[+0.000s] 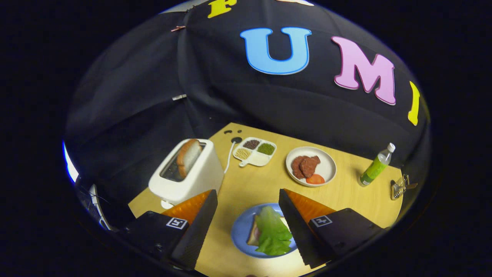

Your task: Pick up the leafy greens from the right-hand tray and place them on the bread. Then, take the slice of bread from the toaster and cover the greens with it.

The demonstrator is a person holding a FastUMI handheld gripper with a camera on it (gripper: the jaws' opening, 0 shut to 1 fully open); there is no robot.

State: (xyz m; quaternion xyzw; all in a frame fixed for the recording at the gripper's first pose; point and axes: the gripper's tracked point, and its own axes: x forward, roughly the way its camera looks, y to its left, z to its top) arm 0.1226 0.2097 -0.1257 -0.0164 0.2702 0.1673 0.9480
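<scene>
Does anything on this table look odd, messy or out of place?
Nothing looks spilled or broken. The leafy greens lie on the bread on the blue plate, overhanging it a little. The slice of bread leans tilted in the toaster. The gripper jaws stand open, holding nothing.

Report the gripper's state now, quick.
Gripper: open, holding nothing; fingers spread either side of the green leafy greens on the round blue plate.
</scene>
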